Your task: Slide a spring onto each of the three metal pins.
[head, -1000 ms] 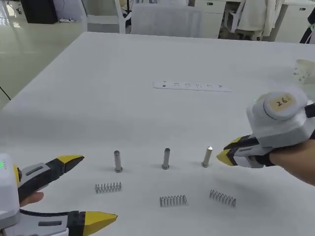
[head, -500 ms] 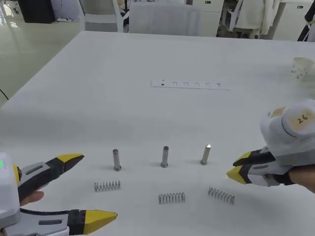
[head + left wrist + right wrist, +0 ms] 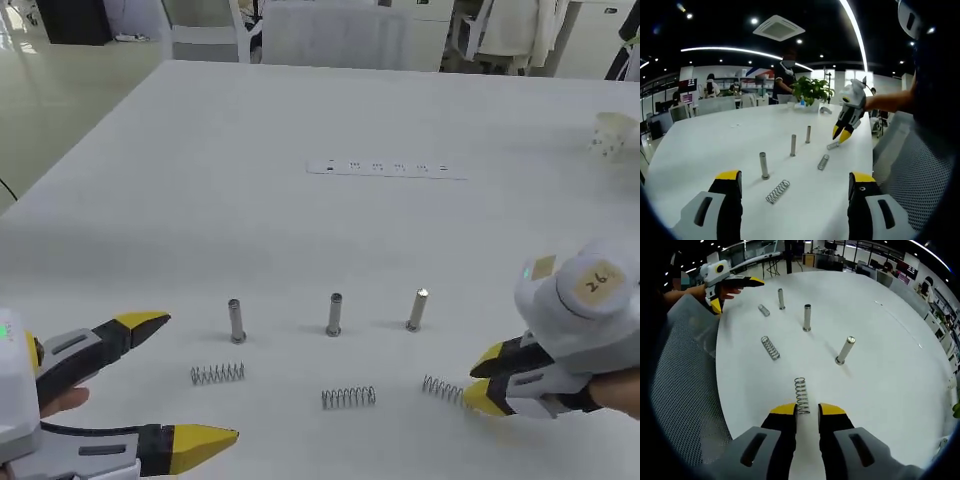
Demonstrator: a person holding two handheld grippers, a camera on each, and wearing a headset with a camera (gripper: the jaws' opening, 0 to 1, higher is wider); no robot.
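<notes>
Three metal pins stand upright in a row on the white table: left pin (image 3: 236, 321), middle pin (image 3: 335, 315), right pin (image 3: 418, 311), which leans slightly. In front of each lies a spring: left spring (image 3: 218, 374), middle spring (image 3: 348, 398), right spring (image 3: 442, 389). My right gripper (image 3: 482, 378) sits low at the right spring's outer end. In the right gripper view that spring (image 3: 801, 395) has its near end in the narrow gap between the jaws of the right gripper (image 3: 807, 410), which is open. My left gripper (image 3: 185, 380) is wide open at the front left, holding nothing.
A white power strip (image 3: 385, 169) lies flat mid-table, well behind the pins. A paper cup (image 3: 612, 135) stands at the far right edge. The table's near edge (image 3: 725, 405) and a mesh chair back (image 3: 682, 390) are close behind my right gripper.
My right gripper has dropped from beside the right pin's top toward the front and down to the right spring's end. The left gripper has stayed put.
</notes>
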